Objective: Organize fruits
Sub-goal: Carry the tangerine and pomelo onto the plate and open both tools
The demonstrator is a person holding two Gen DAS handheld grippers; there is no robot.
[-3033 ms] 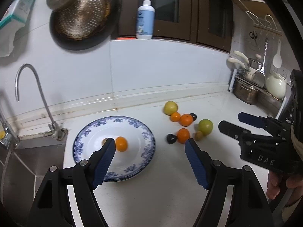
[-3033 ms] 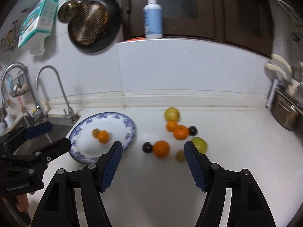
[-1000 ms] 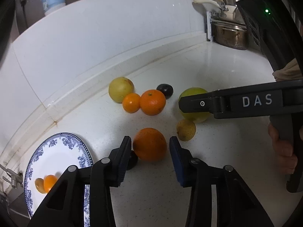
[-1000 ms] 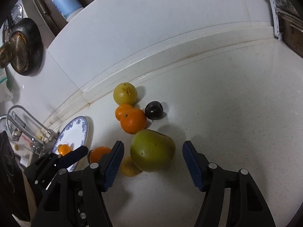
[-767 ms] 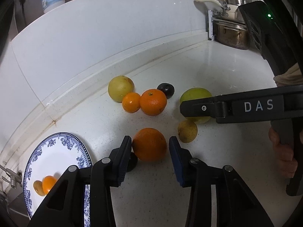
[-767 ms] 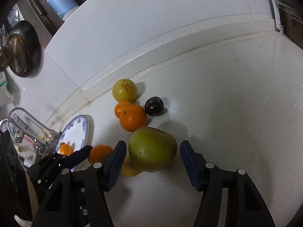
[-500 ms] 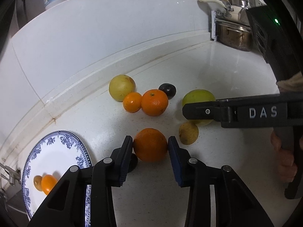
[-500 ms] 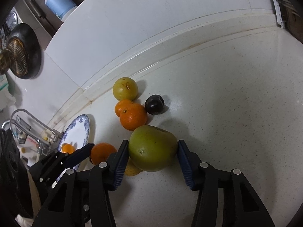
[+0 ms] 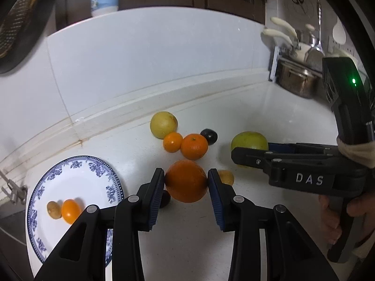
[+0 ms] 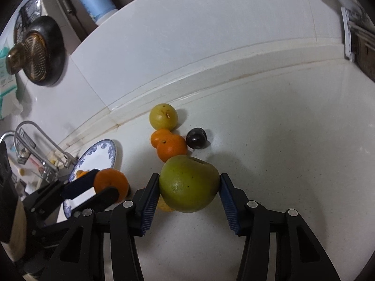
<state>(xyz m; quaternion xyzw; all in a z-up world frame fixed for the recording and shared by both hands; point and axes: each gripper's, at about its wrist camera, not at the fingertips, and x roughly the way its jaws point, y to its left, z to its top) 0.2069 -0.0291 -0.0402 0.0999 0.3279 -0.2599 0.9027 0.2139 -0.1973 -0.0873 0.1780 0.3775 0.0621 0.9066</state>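
Note:
My left gripper is shut on a large orange, also seen in the right wrist view. My right gripper is shut on a big green fruit, which shows in the left wrist view. On the white counter lie a yellow fruit, two smaller oranges, a dark plum, a small yellow-brown fruit and a dark plum half hidden behind my left finger. The blue-patterned plate holds a small orange and a small brown fruit.
A tap and sink sit left of the plate. A pot rack stands at the back right. A pan and strainer hang on the wall, and a soap bottle stands on the ledge above the backsplash.
Both grippers came in from open above the counter and closed: the left on the large orange, the right on the green fruit. Both views have pulled back, as if lifting.

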